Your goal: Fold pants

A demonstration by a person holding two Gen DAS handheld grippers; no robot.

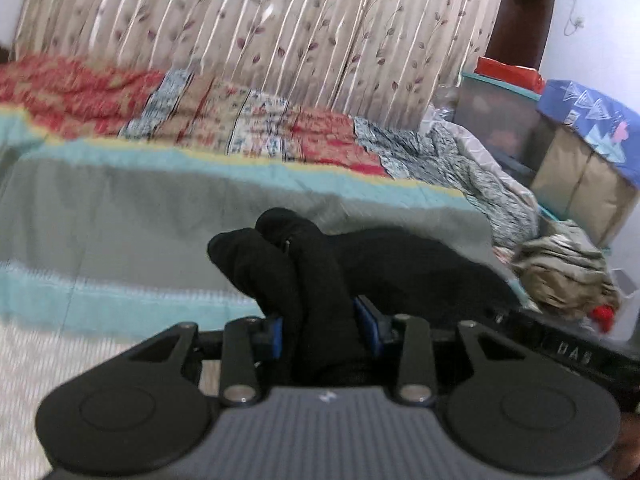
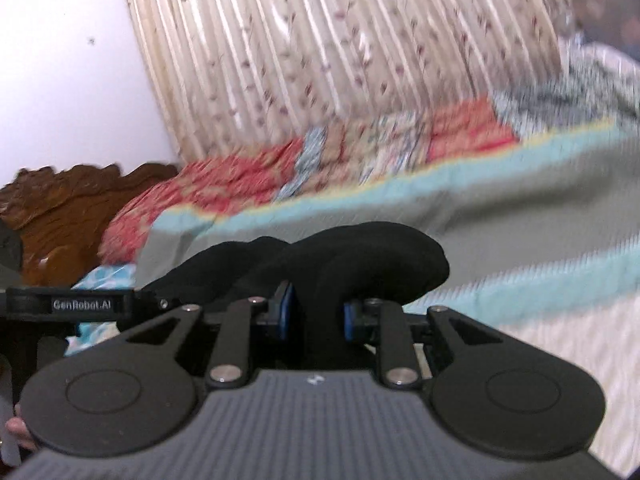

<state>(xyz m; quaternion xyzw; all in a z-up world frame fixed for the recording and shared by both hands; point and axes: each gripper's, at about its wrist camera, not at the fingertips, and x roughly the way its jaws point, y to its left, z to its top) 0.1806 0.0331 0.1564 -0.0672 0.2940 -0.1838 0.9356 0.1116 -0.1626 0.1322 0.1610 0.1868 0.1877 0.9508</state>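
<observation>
The black pants (image 1: 304,276) are bunched between the blue pads of my left gripper (image 1: 322,326), which is shut on them and holds them above the bed. More black cloth trails off to the right (image 1: 420,268). In the right wrist view my right gripper (image 2: 316,316) is shut on another bunch of the same black pants (image 2: 360,260), which bulges over the fingers. The other gripper's body (image 2: 80,304) shows at the left of that view.
A bed with a grey and teal striped cover (image 1: 140,216) lies below both grippers. A red patterned quilt (image 1: 80,92) lies at the far side by a floral curtain (image 1: 280,32). A clothes pile (image 1: 568,272) and boxes (image 1: 580,168) stand at the right. A carved wooden headboard (image 2: 72,200) stands at the left.
</observation>
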